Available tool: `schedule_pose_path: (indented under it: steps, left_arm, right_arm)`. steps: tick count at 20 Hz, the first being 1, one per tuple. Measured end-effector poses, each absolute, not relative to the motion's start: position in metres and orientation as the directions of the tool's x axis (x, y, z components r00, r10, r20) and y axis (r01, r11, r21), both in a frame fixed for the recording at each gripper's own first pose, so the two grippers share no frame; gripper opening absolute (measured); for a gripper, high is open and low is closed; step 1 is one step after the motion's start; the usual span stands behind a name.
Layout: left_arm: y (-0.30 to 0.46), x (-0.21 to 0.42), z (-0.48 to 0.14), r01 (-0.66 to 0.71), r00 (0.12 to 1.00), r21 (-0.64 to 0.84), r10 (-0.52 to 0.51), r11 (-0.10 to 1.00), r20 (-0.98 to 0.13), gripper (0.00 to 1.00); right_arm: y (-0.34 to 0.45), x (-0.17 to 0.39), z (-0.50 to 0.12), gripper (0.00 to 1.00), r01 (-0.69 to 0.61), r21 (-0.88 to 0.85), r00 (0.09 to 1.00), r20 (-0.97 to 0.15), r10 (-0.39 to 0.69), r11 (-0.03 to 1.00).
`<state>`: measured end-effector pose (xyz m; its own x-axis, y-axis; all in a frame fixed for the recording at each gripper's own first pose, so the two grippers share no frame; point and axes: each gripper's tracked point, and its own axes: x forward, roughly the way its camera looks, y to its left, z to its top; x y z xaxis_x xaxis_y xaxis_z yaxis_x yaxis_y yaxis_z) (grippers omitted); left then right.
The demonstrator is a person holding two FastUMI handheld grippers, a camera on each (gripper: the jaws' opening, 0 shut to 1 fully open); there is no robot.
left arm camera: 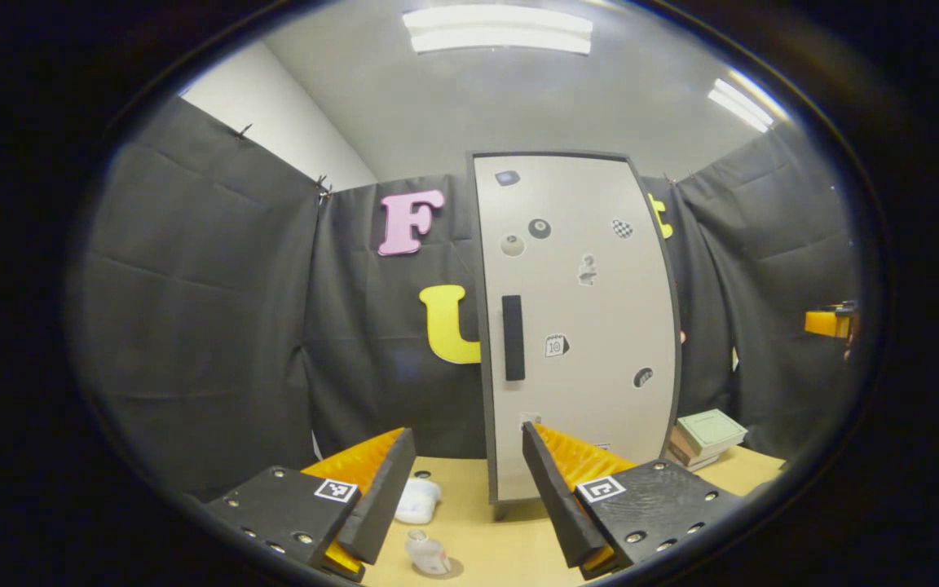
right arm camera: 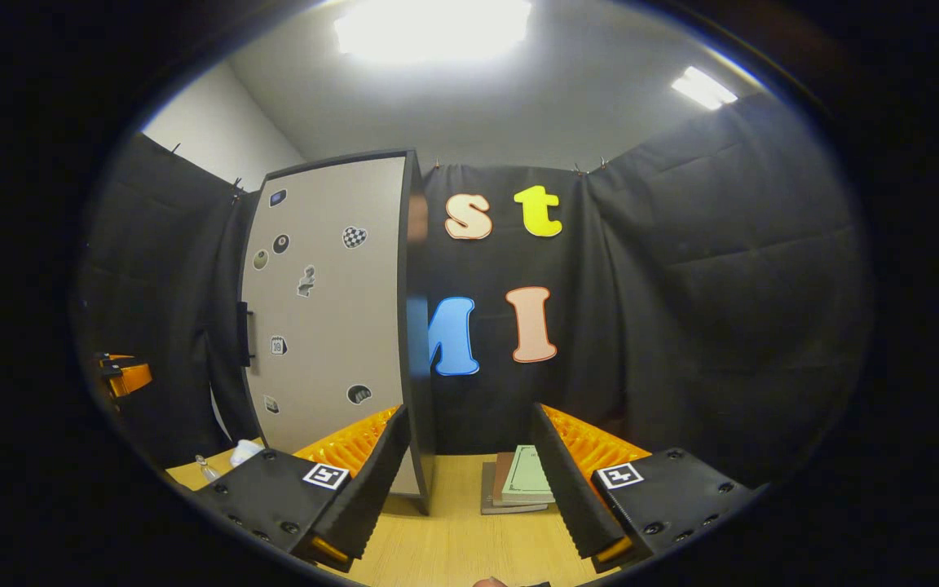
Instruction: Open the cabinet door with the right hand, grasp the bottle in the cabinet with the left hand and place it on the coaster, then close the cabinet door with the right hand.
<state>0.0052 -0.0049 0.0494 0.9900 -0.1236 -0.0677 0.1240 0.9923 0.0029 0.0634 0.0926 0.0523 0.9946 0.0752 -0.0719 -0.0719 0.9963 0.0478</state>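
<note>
Although the task begins with opening the door, the cabinet door (left arm camera: 575, 326) is shut flush in its dark frame, and a small clear bottle (left arm camera: 427, 552) already stands on the wooden table (left arm camera: 510, 546), seemingly on a round grey coaster (left arm camera: 447, 568) just in front of the cabinet, so we judge the work is at or near its end. Our left gripper (left arm camera: 466, 497) hangs above that bottle with its jaws spread wide and nothing between them, pulled back far enough to leave the bottle alone. Our right gripper (right arm camera: 469, 477) is likewise wide open and empty, facing the cabinet's right edge and a small stack of books (right arm camera: 522, 487) lying flat by the wall; it touches neither. From the left gripper view the door reads as a smooth, pale, matt panel with a dark upright bar handle (left arm camera: 513, 337) on its left side and scattered little stickers. Beside the bottle a soft-looking white lump (left arm camera: 418, 500) lies on the table; what it is, we cannot tell. Both grippers' fingers show ribbed inner pads, shaped for grip on a slick bottle or a narrow handle.
</note>
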Motion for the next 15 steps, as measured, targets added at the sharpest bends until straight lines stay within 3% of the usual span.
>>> schedule_pose_path:
  steps: [15]
  left_arm:
    - [0.039,0.003,0.064,0.096,0.995,0.016,-0.095,0.995,-0.041,0.82]
  right_arm:
    - [0.119,0.057,0.068,0.94,-0.104,0.020,0.993,-0.059,0.105,0.994]
